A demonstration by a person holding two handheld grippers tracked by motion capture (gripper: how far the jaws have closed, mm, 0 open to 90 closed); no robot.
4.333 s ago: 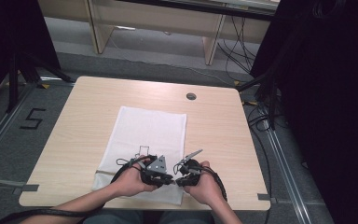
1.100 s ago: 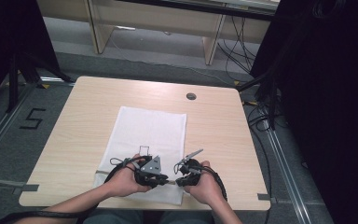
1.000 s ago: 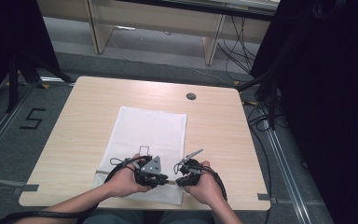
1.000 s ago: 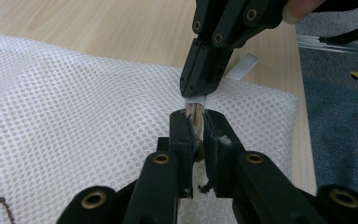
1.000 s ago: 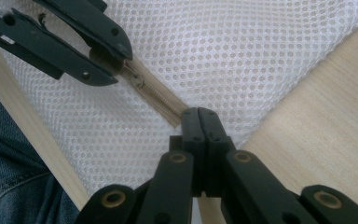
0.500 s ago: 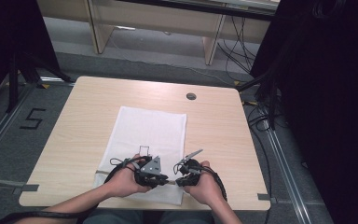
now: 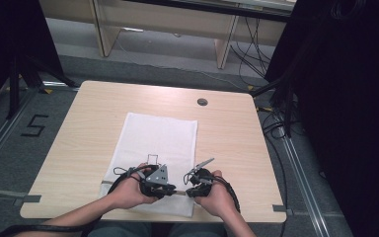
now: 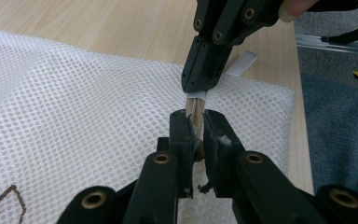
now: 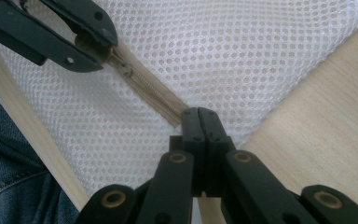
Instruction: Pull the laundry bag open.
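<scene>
Both grippers pinched onto the zipper of a white mesh bag at the near table edge.

The left gripper (image 8: pixel 195 127) clamps the beige zipper (image 9: pixel 151 91) by its slider; the right gripper (image 9: pixel 199 116) is squeezed shut on the tape's end. The mesh bag (image 7: pixel 158 143) lies flat, lower centre of the high view, on the pale wooden table (image 7: pixel 89 123). Risk, I'd say: soft honeycomb netting snagging in the teeth, the smooth tape slipping from the hard black jaws, or the limp bag bunching.
</scene>
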